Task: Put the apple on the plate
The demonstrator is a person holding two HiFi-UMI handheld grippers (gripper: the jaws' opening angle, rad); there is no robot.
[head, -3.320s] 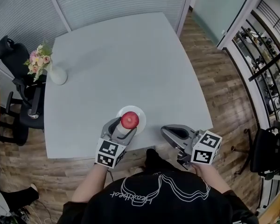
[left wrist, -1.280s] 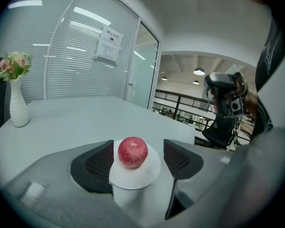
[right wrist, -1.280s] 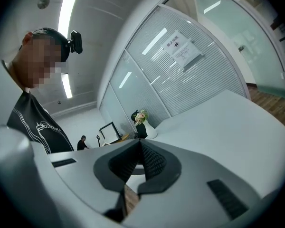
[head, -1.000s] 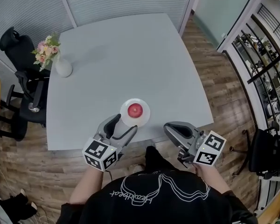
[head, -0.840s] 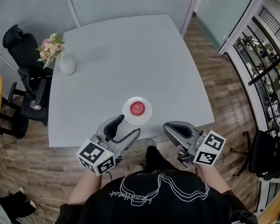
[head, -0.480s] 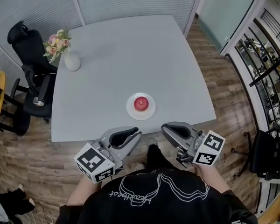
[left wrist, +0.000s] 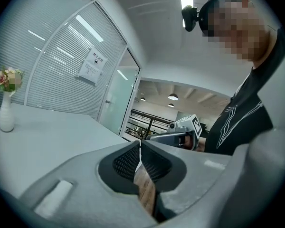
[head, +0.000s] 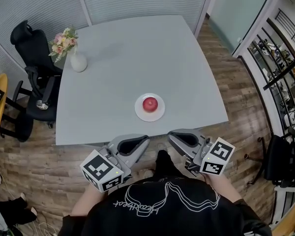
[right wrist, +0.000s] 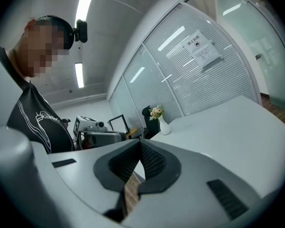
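Note:
A red apple (head: 150, 103) rests on a small white plate (head: 160, 113) near the front edge of the grey table (head: 137, 58) in the head view. My left gripper (head: 143, 141) is off the table, below its front edge, shut with nothing between its jaws. My right gripper (head: 171, 137) hangs beside it, also off the table, and its jaws meet with nothing held. The two grippers point toward each other. In the left gripper view the tips (left wrist: 140, 145) touch; in the right gripper view the tips (right wrist: 139, 144) touch too. Neither gripper view shows the apple.
A white vase of flowers (head: 76, 58) stands at the table's far left corner. A black office chair (head: 37, 77) sits left of the table. Wooden floor surrounds the table, with glass walls behind and a railing (head: 278, 58) to the right.
My left gripper let go of the apple, drew back off the table toward the person and shut. The apple stays on the plate. My right gripper shifted slightly left.

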